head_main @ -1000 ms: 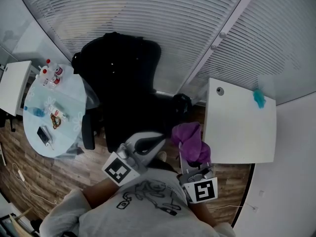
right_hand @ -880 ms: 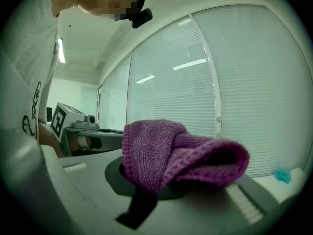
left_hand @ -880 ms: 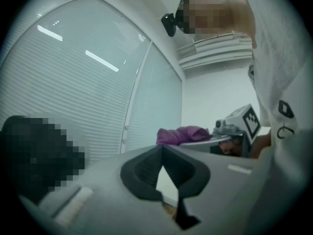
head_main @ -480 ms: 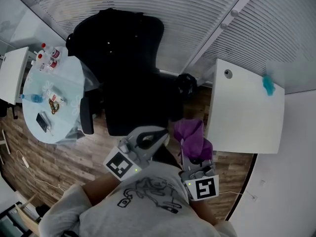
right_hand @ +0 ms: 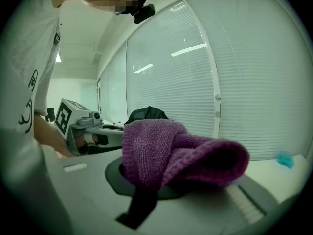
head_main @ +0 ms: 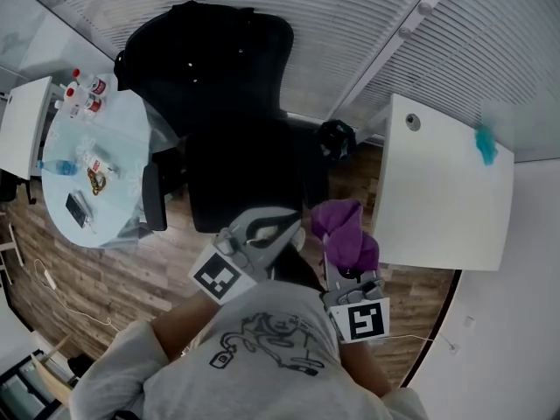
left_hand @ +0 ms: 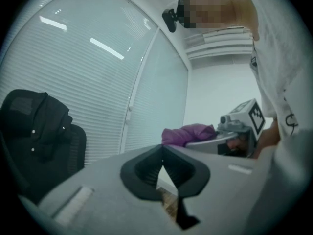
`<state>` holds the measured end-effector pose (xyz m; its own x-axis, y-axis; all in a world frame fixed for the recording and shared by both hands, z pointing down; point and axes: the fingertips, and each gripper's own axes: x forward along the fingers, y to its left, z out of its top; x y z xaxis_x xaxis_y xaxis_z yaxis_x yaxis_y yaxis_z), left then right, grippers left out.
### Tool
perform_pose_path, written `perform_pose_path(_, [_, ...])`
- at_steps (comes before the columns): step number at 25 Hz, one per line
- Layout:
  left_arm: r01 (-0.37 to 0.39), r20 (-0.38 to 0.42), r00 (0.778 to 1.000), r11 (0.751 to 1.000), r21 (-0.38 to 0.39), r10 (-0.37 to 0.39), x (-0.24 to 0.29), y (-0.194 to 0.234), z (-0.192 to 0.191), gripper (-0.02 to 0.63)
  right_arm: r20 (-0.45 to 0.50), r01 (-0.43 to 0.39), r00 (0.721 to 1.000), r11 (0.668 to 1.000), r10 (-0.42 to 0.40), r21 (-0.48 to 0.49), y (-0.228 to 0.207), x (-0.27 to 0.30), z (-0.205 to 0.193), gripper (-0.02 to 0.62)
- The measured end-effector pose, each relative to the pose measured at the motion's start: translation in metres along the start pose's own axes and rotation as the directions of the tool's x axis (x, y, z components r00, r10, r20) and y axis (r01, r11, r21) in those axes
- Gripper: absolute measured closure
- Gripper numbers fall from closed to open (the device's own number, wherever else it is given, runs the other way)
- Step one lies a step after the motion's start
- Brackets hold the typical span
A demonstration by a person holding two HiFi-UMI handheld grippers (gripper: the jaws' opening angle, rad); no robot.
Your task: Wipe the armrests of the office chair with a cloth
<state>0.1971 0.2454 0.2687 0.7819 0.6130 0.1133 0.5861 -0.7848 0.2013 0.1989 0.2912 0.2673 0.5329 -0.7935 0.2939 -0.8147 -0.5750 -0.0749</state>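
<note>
The black office chair (head_main: 236, 173) stands ahead of me with a dark jacket (head_main: 188, 46) draped over its backrest. Its left armrest (head_main: 154, 198) shows beside the seat; I cannot make out the other armrest against the black. My right gripper (head_main: 347, 265) is shut on a purple cloth (head_main: 344, 233), held in the air near the chair's right front. In the right gripper view the cloth (right_hand: 178, 153) covers the jaws. My left gripper (head_main: 284, 222) hovers over the seat's front edge. Its jaws (left_hand: 162, 147) meet at the tip with nothing between them.
A round glass table (head_main: 66, 160) with bottles and a phone stands left of the chair. A white desk (head_main: 437, 199) carrying a small teal object (head_main: 484, 144) is on the right. A dark bag (head_main: 335, 138) lies on the wooden floor. Blinds line the wall behind.
Both grippers have drifted slightly forward toward the chair, and my view has shifted with them. The cloth stays in the right gripper; the left stays shut.
</note>
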Motion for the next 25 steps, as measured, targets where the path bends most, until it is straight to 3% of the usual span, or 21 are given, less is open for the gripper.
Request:
perform_pose_path(9, [0.002, -0.005, 1.000, 1.000, 0.005, -0.002, 0.032, 0.039, -0.034, 0.604, -0.089, -0.049, 0.995, 0.998, 0.046, -0.029, -0.026, 0.035, -0.059, 0.561])
perform_pose_path(14, [0.022, -0.020, 1.000, 1.000, 0.007, -0.022, 0.052, 0.051, -0.076, 0.604, -0.141, -0.082, 0.987, 0.996, 0.075, -0.045, -0.038, 0.058, -0.100, 0.561])
perform_pose_path(25, [0.043, -0.050, 0.998, 0.999, -0.026, -0.044, 0.080, 0.070, -0.169, 0.604, -0.237, -0.108, 0.965, 0.994, 0.109, 0.018, -0.058, 0.102, -0.205, 0.562])
